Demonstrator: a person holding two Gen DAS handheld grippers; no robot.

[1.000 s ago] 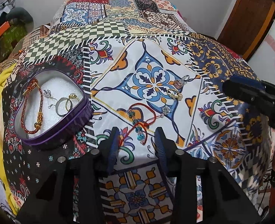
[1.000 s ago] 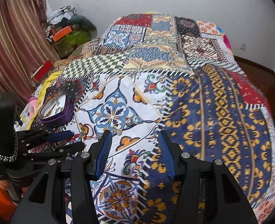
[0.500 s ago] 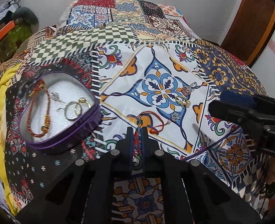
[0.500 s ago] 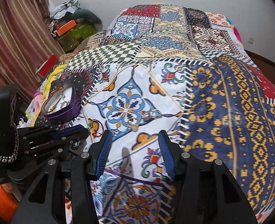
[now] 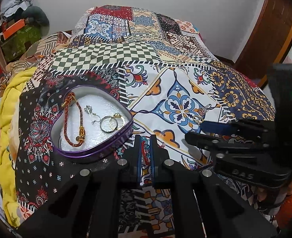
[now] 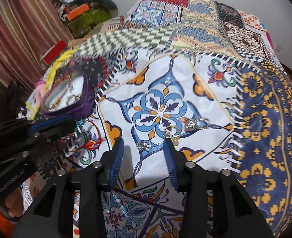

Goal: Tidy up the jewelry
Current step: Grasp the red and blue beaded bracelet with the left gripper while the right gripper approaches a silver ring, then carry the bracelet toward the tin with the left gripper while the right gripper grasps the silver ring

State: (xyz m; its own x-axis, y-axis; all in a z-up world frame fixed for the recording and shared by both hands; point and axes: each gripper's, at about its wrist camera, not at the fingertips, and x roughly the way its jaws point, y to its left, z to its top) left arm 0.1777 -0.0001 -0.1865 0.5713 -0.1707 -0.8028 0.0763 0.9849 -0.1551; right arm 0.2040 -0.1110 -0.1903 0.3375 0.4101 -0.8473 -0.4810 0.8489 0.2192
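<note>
We've got the red beaded bracelet [image 5: 145,148] pinched tight between the pads of our left gripper [image 5: 145,152], lifted just beside the near edge of the purple heart-shaped tin [image 5: 98,152]. Inside that tin, on white padding, lie a red-and-gold cord bracelet [image 5: 74,123], a small silver piece [image 5: 89,110] and two rings [image 5: 112,124], one silver and one gold, touching each other. Over on our right, the right gripper [image 6: 144,154] has its jaws wide apart, hovering low over the patterned bedspread [image 6: 265,119]. Between its blue fingertips sits a small sparkly stud [image 6: 142,146], and right at the tip of its right finger is a gold ring [image 6: 170,131]. Just beyond that lies a silver charm with a ring [image 6: 195,124], near the blue flower print. A yellow blanket [image 5: 9,103] bunches up left of the tin.
</note>
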